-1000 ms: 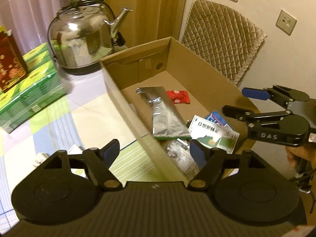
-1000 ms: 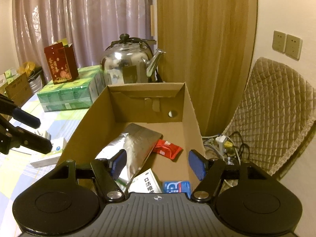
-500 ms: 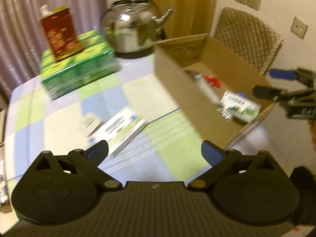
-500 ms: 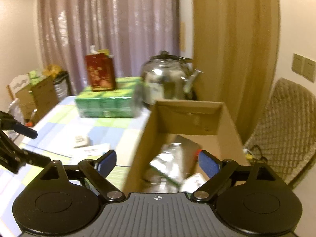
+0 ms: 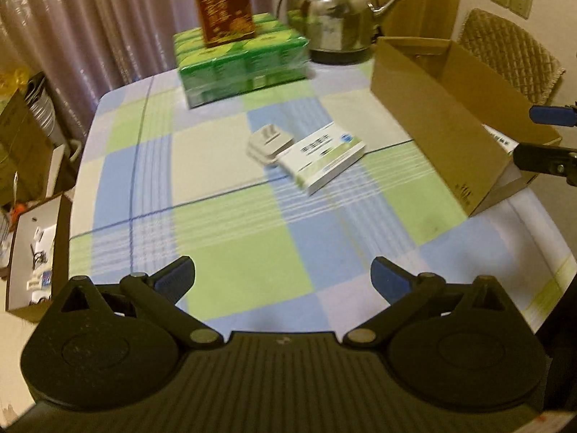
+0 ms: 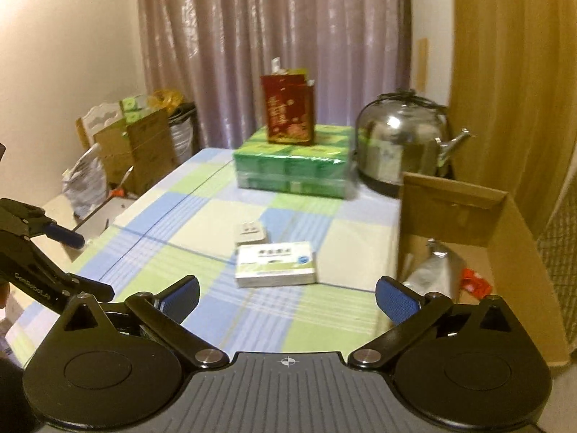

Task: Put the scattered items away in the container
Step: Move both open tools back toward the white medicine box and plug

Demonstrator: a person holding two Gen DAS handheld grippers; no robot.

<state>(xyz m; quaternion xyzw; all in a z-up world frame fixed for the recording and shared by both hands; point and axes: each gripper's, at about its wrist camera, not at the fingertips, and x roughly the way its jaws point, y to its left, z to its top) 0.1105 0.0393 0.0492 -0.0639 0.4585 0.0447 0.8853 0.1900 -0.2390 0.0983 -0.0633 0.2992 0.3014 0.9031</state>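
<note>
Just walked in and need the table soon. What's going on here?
Someone is tidying loose items into the cardboard box with two handheld grippers. The left gripper and right gripper are both open and empty. A foil pouch and red packet are inside; a white medicine box and small white pack remain on the table.

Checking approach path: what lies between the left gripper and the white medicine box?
Only bare checked tablecloth in the left wrist view, between the open left gripper and the white medicine box.
</note>
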